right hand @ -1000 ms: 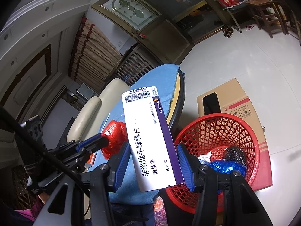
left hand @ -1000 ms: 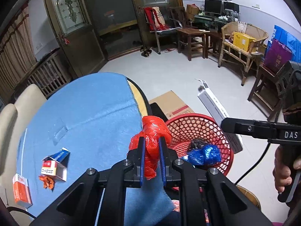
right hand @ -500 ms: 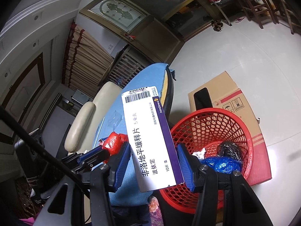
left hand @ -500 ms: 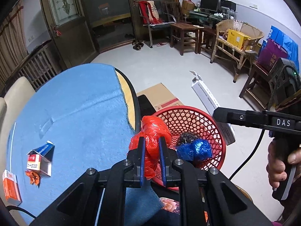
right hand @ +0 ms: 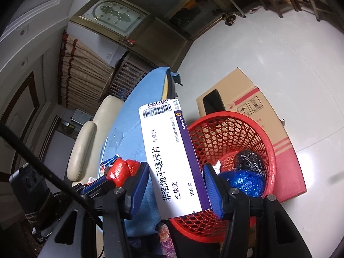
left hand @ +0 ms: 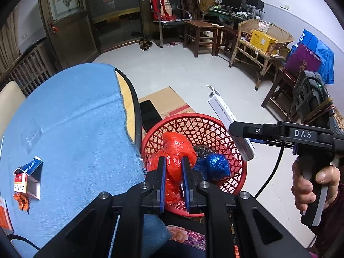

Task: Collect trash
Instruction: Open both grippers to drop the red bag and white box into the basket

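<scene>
Trash: the left claw (left hand: 173, 165) pinches a red bag (left hand: 175, 150) over the red basket (left hand: 242, 172). Only the right view shows the right claw (right hand: 176, 185) clamping a white medicine box (right hand: 172, 159), basket at 3 o'clock.

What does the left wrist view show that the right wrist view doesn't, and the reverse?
Left wrist only: an opened small carton on the blue tablecloth, and the hand holding the right gripper.
Right wrist only: the white medicine box's printed face and barcode.
Both: red mesh basket, crumpled red plastic bag, blue bag.
</scene>
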Tool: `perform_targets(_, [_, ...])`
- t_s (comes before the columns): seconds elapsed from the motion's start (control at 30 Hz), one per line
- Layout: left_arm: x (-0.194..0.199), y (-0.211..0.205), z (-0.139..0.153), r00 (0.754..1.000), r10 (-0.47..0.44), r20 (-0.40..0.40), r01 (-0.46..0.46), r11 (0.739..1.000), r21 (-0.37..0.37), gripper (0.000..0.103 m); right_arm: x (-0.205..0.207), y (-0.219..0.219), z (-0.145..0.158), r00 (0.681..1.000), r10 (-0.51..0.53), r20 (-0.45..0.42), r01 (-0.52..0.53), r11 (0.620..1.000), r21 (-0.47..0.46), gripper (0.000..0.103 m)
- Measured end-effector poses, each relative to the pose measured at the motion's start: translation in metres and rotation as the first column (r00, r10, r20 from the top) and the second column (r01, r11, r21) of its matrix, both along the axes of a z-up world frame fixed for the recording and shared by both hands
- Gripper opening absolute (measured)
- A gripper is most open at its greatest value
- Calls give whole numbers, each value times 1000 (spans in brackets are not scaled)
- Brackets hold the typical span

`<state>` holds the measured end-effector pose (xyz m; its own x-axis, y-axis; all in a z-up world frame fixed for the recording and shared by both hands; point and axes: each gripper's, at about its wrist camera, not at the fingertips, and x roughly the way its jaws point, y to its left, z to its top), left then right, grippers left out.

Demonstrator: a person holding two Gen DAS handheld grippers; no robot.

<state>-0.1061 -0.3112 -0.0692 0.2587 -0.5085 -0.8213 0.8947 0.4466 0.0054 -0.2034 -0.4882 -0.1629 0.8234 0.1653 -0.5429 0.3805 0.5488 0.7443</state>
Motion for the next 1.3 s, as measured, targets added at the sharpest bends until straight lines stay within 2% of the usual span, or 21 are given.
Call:
perform_targets(0.6, [0, -3, -5, 1000, 1, -6, -1, 1000, 16, 15, 4, -5, -14, 999, -6, -33, 8, 997, 70, 57])
perform_targets(0.7, [0, -3, -6, 1000, 3, -4, -3, 1000, 17, 19, 4, -5, -15, 999, -5, -34, 7, 997, 74, 57])
perform_targets(0.77, [-1, -2, -6, 1000, 5, -3, -5, 1000, 16, 26, 5, -5, -14, 999, -4, -34, 6, 998, 70, 57])
perform_targets(0.93, [0, 0, -5, 1000, 10, 1, -10, 1000, 13, 31, 6, -4, -14, 999, 0, -32, 2, 998, 70, 57])
perform_targets(1.07, [1, 3, -5, 1000, 19, 3, -19, 1000, 8, 43, 7, -4, -15, 1000, 3, -29, -1, 997, 78, 57])
perform_targets(1.3, [8, 11, -4, 999, 53, -10, -53, 999, -1, 45, 9, -3, -15, 1000, 7, -28, -5, 997, 79, 57])
